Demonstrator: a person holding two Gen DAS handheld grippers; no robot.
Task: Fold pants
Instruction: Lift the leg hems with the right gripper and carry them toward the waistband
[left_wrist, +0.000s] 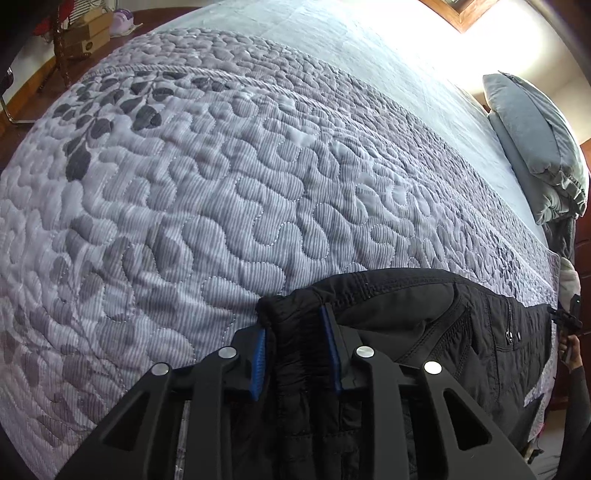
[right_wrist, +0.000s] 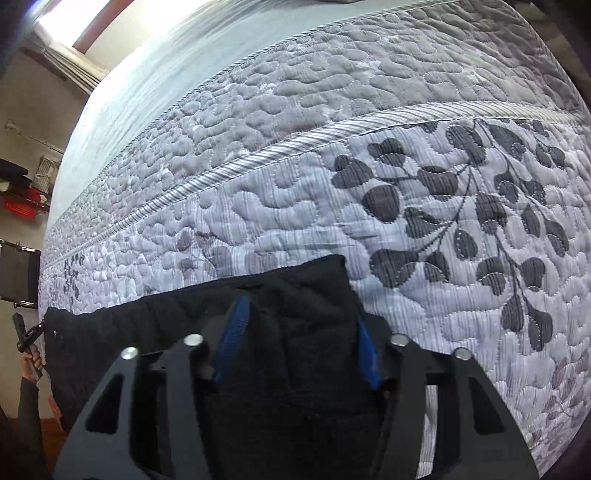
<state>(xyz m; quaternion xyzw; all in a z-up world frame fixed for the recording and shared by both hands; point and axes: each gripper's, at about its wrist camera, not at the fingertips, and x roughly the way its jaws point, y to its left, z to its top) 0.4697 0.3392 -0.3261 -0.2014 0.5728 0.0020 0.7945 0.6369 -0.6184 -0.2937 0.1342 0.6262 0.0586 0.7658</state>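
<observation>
Black pants (left_wrist: 424, 314) lie stretched along the near edge of a grey quilted bed (left_wrist: 184, 184). A zipped pocket (left_wrist: 509, 325) shows toward their right end. My left gripper (left_wrist: 293, 319) is shut on a bunched corner of the black fabric, which fills the gap between its blue pads (left_wrist: 260, 354). In the right wrist view, my right gripper (right_wrist: 301, 310) is shut on the opposite corner of the pants (right_wrist: 147, 317), with fabric heaped between its blue pads (right_wrist: 232, 336). Each view shows the other gripper small at the far end: right gripper (left_wrist: 570, 319), left gripper (right_wrist: 27, 338), held by a hand.
A grey pillow (left_wrist: 532, 147) leans at the bed's far right. Cardboard boxes (left_wrist: 86, 35) stand on the wooden floor beyond the bed's far left corner. Shelves with a red item (right_wrist: 22, 206) and a dark panel (right_wrist: 18, 273) stand off the bed's left side.
</observation>
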